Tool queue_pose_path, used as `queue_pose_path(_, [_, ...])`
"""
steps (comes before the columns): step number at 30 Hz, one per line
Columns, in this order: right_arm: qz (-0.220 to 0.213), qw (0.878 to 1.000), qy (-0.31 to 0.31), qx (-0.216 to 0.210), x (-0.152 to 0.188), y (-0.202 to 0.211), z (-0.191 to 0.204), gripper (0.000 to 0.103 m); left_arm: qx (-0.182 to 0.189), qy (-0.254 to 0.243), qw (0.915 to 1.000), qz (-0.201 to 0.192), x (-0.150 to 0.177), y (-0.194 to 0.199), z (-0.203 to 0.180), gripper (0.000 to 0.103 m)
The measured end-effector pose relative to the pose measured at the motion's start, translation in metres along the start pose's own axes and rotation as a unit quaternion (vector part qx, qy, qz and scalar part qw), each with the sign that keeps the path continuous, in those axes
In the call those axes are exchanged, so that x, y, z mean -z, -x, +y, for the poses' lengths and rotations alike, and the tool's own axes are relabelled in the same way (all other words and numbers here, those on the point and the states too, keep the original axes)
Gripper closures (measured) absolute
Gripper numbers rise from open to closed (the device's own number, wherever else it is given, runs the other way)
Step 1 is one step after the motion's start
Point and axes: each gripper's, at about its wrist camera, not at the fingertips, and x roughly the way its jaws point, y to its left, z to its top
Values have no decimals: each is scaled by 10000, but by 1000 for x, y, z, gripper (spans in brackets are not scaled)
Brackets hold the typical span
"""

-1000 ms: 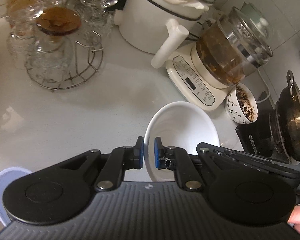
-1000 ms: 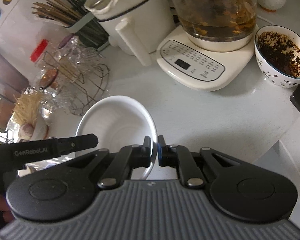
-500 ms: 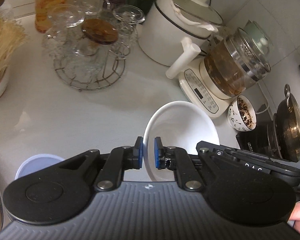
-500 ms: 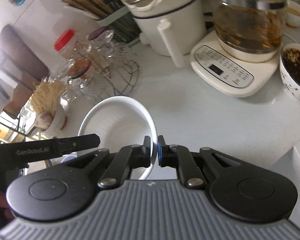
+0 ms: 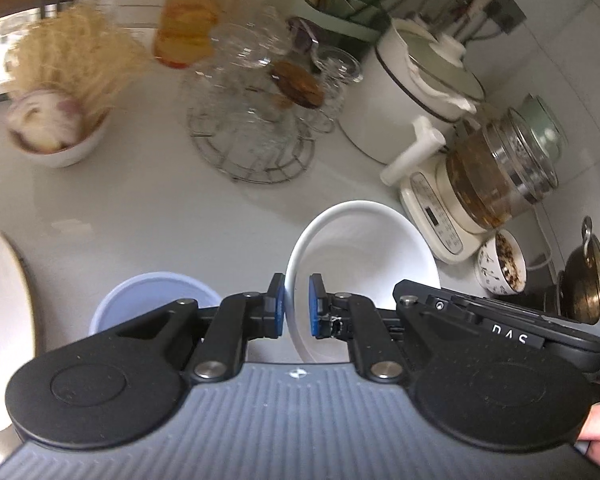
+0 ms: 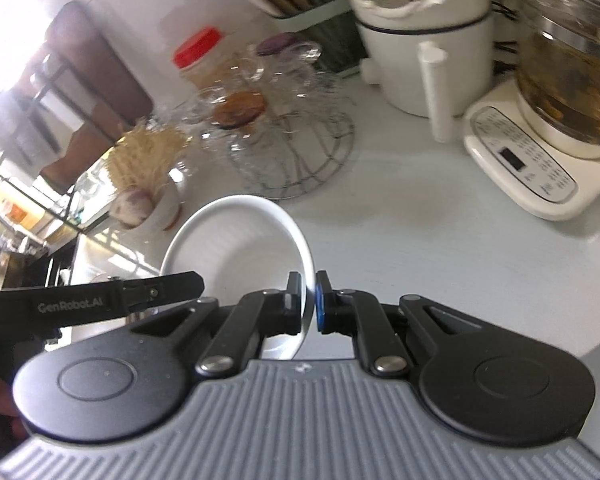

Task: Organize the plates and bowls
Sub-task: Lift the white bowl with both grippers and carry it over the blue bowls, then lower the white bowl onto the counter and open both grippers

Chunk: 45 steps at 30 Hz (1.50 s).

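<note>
White bowl (image 5: pixel 364 248) hangs above the desk (image 5: pixel 140 208), its rim clamped on opposite sides by the left claw (image 5: pixel 294 306) and right claw (image 6: pixel 309 303); a lavender bowl (image 5: pixel 156 296) sits below-left.

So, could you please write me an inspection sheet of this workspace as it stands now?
Surface: white countertop, crowded along the back.
Job's things: white bowl held by its rim on both sides; light blue bowl below; white plate at left edge.
Clutter: wire rack of glasses, red-lidded jar, glass kettle, white pot, dirty bowl, wok.
Grippers: left gripper and right gripper both clamp the rim.
Cables: white cord behind kettle.
Surroundings: tiled wall.
</note>
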Motion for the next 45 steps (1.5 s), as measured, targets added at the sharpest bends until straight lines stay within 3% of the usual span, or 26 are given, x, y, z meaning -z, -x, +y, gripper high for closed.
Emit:
queue_pose_path(14, [368, 9940, 916, -465, 1, -22, 52, 94, -421, 940, 9934, -505, 31, 43, 49, 91])
queue_pose_path(24, [580, 9910, 1020, -649, 9, -48, 86, 94, -696, 1359, 9867, -550, 52, 60, 85, 91])
queue_pose_path(33, [829, 9864, 1287, -599, 23, -66, 93, 93, -783, 1684, 9817, -429, 70, 47, 100, 90])
queue_pose_path(45, [960, 9838, 1354, -679, 24, -83, 84, 92, -874, 1769, 9794, -424, 77, 28, 105, 90])
